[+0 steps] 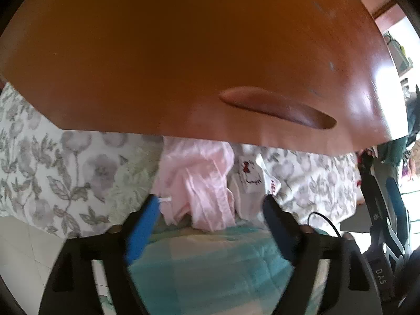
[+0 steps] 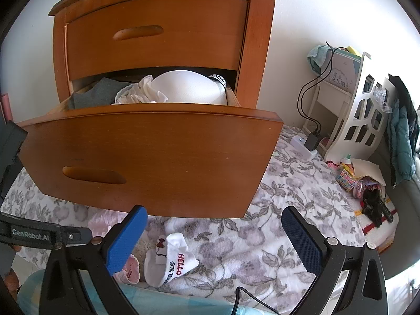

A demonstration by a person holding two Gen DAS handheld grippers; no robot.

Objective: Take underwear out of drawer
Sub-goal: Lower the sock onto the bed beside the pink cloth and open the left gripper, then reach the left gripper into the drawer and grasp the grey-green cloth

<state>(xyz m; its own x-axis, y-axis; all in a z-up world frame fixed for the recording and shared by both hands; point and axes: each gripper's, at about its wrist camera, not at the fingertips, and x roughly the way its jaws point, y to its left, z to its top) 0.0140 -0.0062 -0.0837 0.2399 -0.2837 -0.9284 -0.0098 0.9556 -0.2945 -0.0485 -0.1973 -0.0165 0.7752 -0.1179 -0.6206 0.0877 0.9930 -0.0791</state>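
Note:
The lower drawer [image 2: 157, 157] of a wooden nightstand stands pulled out. It holds a grey garment [image 2: 97, 94], crumpled white underwear [image 2: 183, 92] and a black-and-white waistband [image 2: 219, 80]. A pink piece of underwear [image 1: 199, 178] lies on the floral blanket [image 1: 65, 170] below the drawer front [image 1: 183, 52]. My left gripper [image 1: 211, 202] is open and points down at it. Its blue pads stand on either side of the pink cloth without pressing it. My right gripper [image 2: 214, 211] is open and empty, just under the drawer front.
A white printed sock [image 2: 170, 257] lies on the blanket beside the pink cloth. To the right are a white shelf [image 2: 362, 120], a charger with black cables [image 2: 312, 141], a teal jacket [image 2: 401, 141] and small clutter [image 2: 367, 183]. A teal quilt [image 1: 210, 267] lies nearest me.

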